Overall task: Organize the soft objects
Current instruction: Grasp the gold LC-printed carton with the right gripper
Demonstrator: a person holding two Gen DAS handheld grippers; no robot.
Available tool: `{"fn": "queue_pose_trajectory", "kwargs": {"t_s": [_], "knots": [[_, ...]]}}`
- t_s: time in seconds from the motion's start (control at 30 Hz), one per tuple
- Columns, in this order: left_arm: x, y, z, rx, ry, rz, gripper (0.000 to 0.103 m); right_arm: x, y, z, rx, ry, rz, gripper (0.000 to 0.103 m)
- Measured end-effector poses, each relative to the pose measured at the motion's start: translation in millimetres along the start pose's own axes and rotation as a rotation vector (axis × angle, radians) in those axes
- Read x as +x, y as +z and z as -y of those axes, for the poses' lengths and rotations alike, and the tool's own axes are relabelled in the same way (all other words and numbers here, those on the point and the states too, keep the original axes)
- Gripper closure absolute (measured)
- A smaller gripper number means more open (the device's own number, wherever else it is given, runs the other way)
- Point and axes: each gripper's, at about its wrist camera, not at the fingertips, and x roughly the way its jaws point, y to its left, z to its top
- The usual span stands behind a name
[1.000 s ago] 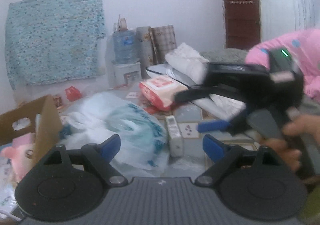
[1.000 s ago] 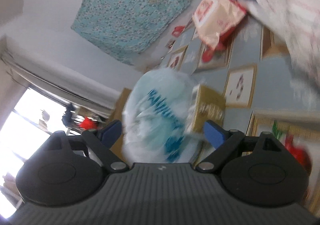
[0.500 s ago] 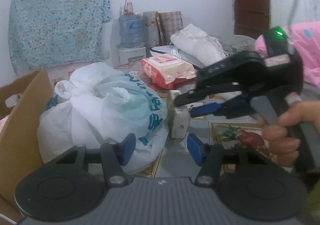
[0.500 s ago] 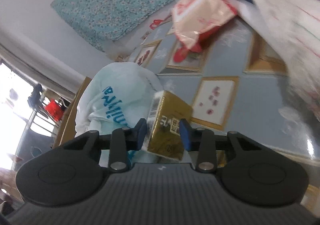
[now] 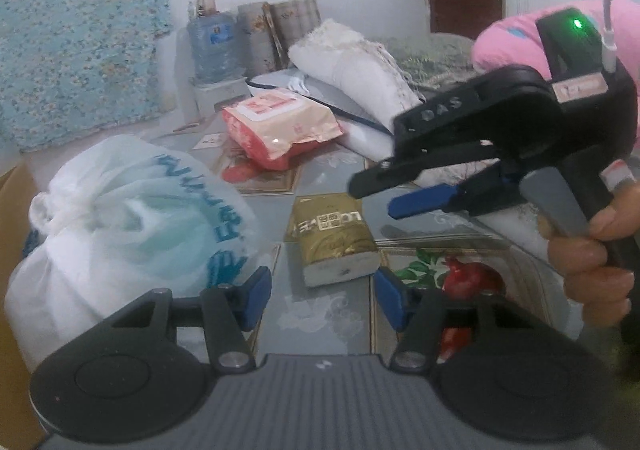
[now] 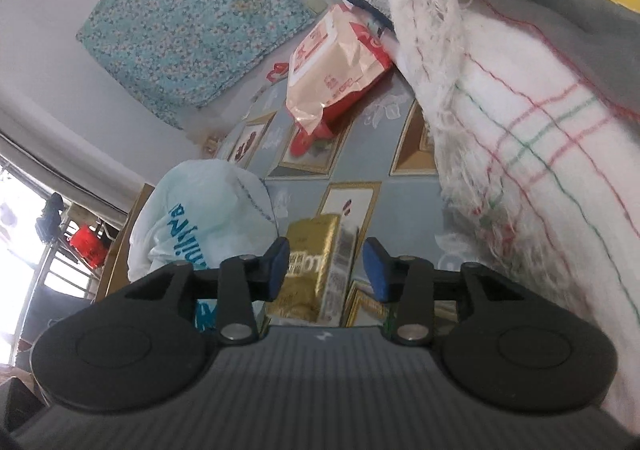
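- Several soft goods lie unsorted: a towel (image 6: 520, 138) right of the right gripper (image 6: 325, 265), a bag (image 5: 120, 218) left of the left gripper (image 5: 322, 292).
- One gold pack (image 5: 332, 234) lies loose between both grippers' parted fingers, ungrasped.
- Sorting looks barely begun.

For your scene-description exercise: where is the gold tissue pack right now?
In the left wrist view the gold tissue pack lies flat on the patterned floor mat, just right of the white plastic bag and in front of the pink wipes pack.
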Motion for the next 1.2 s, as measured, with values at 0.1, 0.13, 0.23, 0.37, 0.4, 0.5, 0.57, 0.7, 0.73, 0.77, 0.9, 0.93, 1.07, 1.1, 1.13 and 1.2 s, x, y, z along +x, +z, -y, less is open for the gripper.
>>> {"fn": "queue_pose_trajectory", "kwargs": {"t_s": [0.1, 0.13, 0.23, 0.37, 0.4, 0.5, 0.57, 0.7, 0.73, 0.77, 0.9, 0.93, 1.07, 1.1, 1.13, 1.2], "knots": [[12.6, 6.9, 5.4, 0.037, 0.009, -0.042, 0.032, 7.8, 2.9, -0.5, -0.024, -0.006, -0.006, 0.058], [17.0, 8.7, 6.1, 0.043, 0.003, -0.056, 0.032, 10.4, 3.1, 0.3, -0.029, -0.009, -0.013, 0.056], [27.3, 11.8, 8.3, 0.052, -0.016, -0.092, 0.032, 16.8, 1.7, 0.0, -0.038, 0.005, -0.038, 0.05], [39.5, 12.7, 11.9, 0.066, -0.058, -0.142, 0.031, 19.8, -0.2, -5.0, -0.057, 0.035, -0.059, 0.039], [41.9, 12.6, 12.3, 0.064, -0.068, -0.156, 0.031, 20.2, -0.3, -6.2, -0.064, 0.038, -0.063, 0.038], [48.0, 15.5, 13.7, 0.062, -0.075, -0.166, 0.028, 21.9, -1.3, -9.8, -0.086, 0.055, -0.079, 0.034], [49.7, 16.8, 13.0, 0.051, -0.084, -0.176, 0.028, 20.5, -3.2, -10.8, -0.105, 0.062, -0.08, 0.034], [52.8, 18.0, 8.5, -0.003, -0.132, -0.205, 0.028, 19.8, -4.0, -8.7, -0.1, 0.098, -0.095, 0.034], [53.2, 17.5, 7.6, -0.019, -0.142, -0.213, 0.028, 19.7, -4.4, -8.6, -0.096, 0.107, -0.1, 0.033], [52.8, 16.7, 6.9, -0.033, -0.148, -0.217, 0.027, 19.3, -5.6, -8.6, -0.091, 0.116, -0.104, 0.033], [49.1, 13.3, 6.0, -0.036, -0.151, -0.219, 0.027, 16.0, -10.2, -9.3, -0.086, 0.124, -0.106, 0.033], [47.3, 11.8, 5.4, -0.04, -0.156, -0.22, 0.027, 14.8, -11.5, -8.8, -0.081, 0.129, -0.107, 0.032], [40.7, 5.4, 3.3, -0.042, -0.18, -0.224, 0.027, 8.4, -17.3, -4.9, -0.054, 0.157, -0.107, 0.032], [37.6, 3.1, 3.0, -0.042, -0.19, -0.226, 0.027, 5.7, -19.1, -3.4, -0.046, 0.166, -0.107, 0.032], [34.8, 1.0, 2.7, -0.042, -0.201, -0.227, 0.027, 3.3, -21.1, -2.4, -0.042, 0.173, -0.109, 0.032], [28.4, -2.7, 2.5, -0.039, -0.221, -0.227, 0.026, -2.9, -25.6, -1.4, -0.041, 0.183, -0.11, 0.032]]}}
